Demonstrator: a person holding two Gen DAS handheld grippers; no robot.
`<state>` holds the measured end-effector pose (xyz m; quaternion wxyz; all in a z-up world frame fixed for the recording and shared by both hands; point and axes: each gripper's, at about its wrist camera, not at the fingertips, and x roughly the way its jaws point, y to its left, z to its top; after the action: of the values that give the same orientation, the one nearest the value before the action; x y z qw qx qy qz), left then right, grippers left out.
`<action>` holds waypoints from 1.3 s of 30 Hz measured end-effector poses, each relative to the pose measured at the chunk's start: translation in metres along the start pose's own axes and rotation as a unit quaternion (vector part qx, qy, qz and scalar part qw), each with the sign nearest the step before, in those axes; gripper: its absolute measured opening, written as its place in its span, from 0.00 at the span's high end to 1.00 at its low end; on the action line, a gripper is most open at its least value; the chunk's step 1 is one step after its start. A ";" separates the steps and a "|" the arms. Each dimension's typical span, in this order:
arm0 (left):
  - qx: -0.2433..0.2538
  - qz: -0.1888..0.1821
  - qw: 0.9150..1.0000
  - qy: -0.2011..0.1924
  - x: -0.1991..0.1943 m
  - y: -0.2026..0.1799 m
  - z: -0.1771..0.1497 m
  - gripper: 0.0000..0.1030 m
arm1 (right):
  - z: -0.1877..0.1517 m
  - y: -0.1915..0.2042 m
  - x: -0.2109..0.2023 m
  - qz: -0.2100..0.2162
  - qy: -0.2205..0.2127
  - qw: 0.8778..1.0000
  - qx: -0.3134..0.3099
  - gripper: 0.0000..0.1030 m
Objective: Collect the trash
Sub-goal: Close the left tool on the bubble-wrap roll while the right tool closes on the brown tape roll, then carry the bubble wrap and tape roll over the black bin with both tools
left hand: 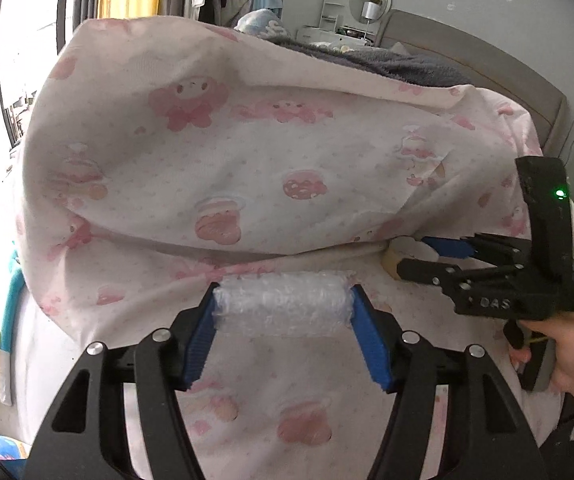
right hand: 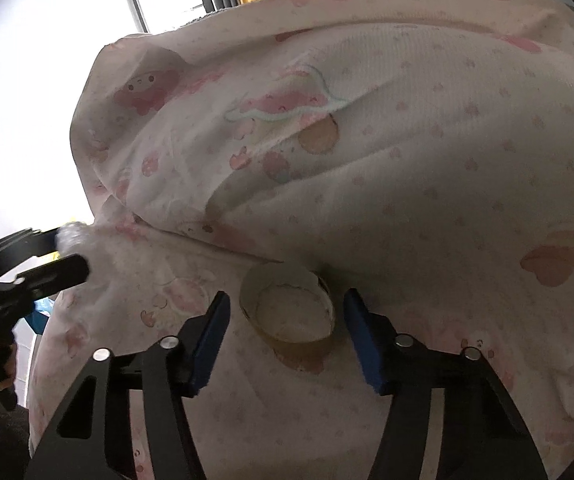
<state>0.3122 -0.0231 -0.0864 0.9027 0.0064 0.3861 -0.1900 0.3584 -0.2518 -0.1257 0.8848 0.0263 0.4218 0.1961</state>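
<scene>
On the bed, our left gripper (left hand: 285, 312) has its blue-padded fingers (left hand: 371, 344) pressed against both ends of a crumpled roll of clear bubble wrap (left hand: 283, 310), just before the heaped pink cartoon-print quilt (left hand: 227, 152). Our right gripper (right hand: 287, 322) stands wide apart around a tan cardboard tape ring (right hand: 287, 312) – not touching – lying on the pink printed sheet (right hand: 247, 408).

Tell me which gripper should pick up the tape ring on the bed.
Right. The right gripper is open with its fingers either side of the tape ring on the pink bedding, while the left gripper is already shut on the bubble wrap.
</scene>
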 end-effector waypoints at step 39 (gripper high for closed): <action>-0.082 0.043 0.996 -0.002 -0.084 0.063 -0.069 0.36 | -0.017 0.114 -0.094 -0.008 -0.040 0.999 -0.018 0.54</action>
<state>0.2337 0.0745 -0.0848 0.9083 -0.0513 0.3978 -0.1189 0.2559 -0.1834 -0.0434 0.9028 0.0145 0.3828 0.1956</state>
